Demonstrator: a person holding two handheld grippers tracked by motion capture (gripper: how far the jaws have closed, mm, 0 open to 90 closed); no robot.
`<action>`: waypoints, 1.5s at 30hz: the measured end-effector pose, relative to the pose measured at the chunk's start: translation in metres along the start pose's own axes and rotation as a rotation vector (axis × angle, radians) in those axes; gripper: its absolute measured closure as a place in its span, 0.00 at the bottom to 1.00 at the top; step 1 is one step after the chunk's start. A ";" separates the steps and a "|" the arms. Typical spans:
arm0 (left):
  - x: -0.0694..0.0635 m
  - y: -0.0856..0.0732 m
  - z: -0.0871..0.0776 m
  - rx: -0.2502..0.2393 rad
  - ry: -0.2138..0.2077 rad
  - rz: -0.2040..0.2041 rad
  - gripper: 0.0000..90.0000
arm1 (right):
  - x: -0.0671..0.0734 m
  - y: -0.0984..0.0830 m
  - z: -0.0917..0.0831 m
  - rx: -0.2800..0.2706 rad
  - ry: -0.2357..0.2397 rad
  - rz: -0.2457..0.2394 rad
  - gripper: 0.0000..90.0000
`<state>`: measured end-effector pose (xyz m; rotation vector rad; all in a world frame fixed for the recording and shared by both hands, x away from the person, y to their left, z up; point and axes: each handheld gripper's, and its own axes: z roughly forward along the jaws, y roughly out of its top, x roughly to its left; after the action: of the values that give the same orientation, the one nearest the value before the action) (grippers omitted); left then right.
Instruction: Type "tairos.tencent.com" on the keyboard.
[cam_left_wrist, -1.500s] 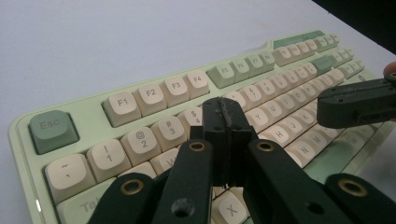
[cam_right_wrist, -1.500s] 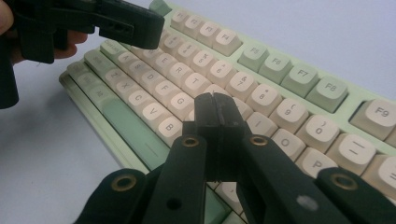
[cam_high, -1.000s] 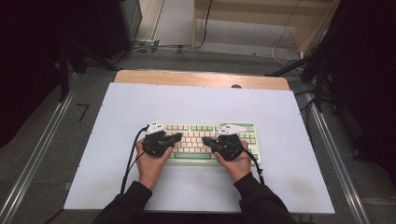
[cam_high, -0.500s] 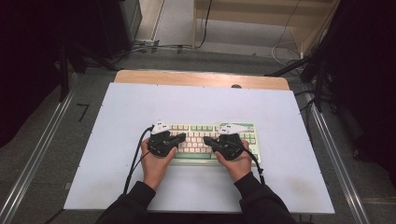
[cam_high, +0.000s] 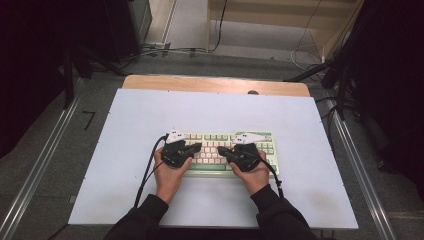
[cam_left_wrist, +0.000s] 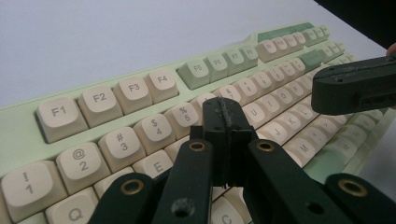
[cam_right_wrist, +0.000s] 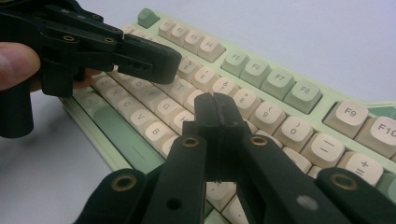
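Observation:
A pale green keyboard (cam_high: 215, 137) with cream keys lies on the white table top, near the middle front. My left gripper (cam_high: 196, 147) hovers over its left half with its jaws shut and nothing between them. In the left gripper view, the left gripper's tip (cam_left_wrist: 226, 112) sits above the number and letter rows near the 5 key. My right gripper (cam_high: 223, 150) hangs over the right half, also shut and empty. In the right gripper view, its tip (cam_right_wrist: 217, 107) is above the keys around 8 and 9. The two tips point toward each other, a short gap apart. The keyboard (cam_left_wrist: 140, 88) (cam_right_wrist: 261, 70) shows in both views.
The white table top (cam_high: 150, 115) has a wooden strip (cam_high: 215, 84) along its far edge. Metal rails (cam_high: 45, 165) run down both sides. Black cables trail from each gripper toward the person's sleeves. Cables and shelving lie on the floor beyond the table.
My left hand has edged a little to the right over the keyboard. The right hand has stayed where it was. Both sets of jaws remain shut.

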<state>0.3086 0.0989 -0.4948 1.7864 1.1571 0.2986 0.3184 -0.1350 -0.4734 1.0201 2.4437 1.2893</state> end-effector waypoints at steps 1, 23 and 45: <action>-0.001 0.000 0.000 0.000 0.000 0.000 1.00 | 0.000 0.000 0.000 -0.001 -0.001 0.001 0.98; -0.004 0.001 0.007 0.013 0.014 0.025 1.00 | 0.001 0.000 0.001 0.002 -0.001 0.002 0.98; -0.001 0.005 -0.006 -0.010 0.004 0.021 1.00 | 0.001 -0.001 -0.001 0.004 -0.002 -0.001 0.98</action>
<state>0.3070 0.1011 -0.4869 1.7903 1.1383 0.3194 0.3169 -0.1356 -0.4740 1.0206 2.4454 1.2830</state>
